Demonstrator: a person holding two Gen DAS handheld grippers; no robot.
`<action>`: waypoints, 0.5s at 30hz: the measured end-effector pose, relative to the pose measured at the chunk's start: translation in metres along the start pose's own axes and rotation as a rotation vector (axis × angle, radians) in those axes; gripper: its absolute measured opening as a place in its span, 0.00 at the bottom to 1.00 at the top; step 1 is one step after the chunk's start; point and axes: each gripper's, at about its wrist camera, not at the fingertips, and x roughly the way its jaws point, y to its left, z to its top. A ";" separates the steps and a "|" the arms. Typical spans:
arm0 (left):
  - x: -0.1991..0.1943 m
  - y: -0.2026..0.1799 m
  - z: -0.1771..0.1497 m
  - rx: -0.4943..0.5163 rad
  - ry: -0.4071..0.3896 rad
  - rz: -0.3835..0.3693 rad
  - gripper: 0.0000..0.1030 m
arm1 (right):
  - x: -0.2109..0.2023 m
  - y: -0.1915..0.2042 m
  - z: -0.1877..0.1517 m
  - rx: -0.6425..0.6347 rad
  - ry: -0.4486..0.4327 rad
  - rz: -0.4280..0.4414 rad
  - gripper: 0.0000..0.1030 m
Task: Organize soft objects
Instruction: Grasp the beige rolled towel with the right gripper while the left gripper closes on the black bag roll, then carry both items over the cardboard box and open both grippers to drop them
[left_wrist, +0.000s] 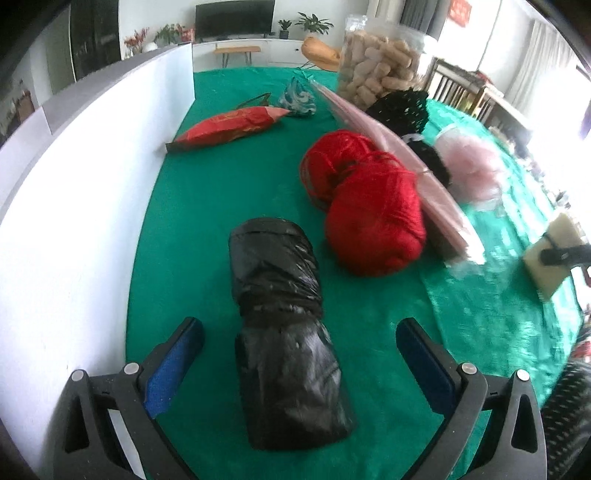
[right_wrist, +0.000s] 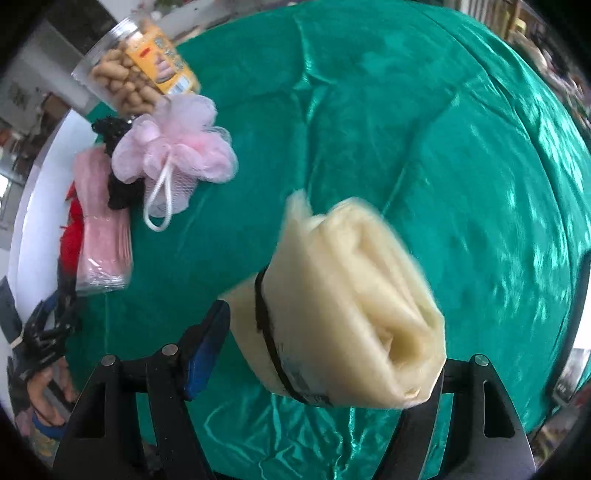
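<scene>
A roll of black plastic bags (left_wrist: 284, 332) lies on the green tablecloth (left_wrist: 221, 206); my left gripper (left_wrist: 299, 347) hangs open over its near end, a blue pad on each side and clear of it. Two red yarn balls (left_wrist: 373, 221) sit just behind it. In the right wrist view a cream roll of plastic bags (right_wrist: 351, 302) with a black band is blurred between the fingers of my right gripper (right_wrist: 325, 332). The left pad (right_wrist: 207, 343) stands apart from it and the right finger is hidden behind it, so the jaws read as open. A pink bath pouf (right_wrist: 177, 147) lies at the far left.
A flat pink bag bundle (left_wrist: 424, 184), black fuzzy items (left_wrist: 402, 107), a clear snack jar (left_wrist: 380, 66) and a red packet (left_wrist: 229, 127) stand further back. A white board (left_wrist: 74, 184) walls the table's left side. A hand (right_wrist: 48, 391) shows at the lower left.
</scene>
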 end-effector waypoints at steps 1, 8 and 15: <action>-0.002 0.000 0.000 -0.005 0.000 -0.006 1.00 | 0.002 -0.005 -0.004 0.019 -0.010 0.017 0.73; -0.003 0.003 0.008 -0.030 -0.022 0.042 0.38 | -0.001 -0.034 -0.023 0.129 -0.079 0.124 0.30; -0.026 0.004 -0.003 -0.087 -0.072 -0.064 0.37 | -0.041 -0.008 -0.050 0.082 -0.191 0.127 0.21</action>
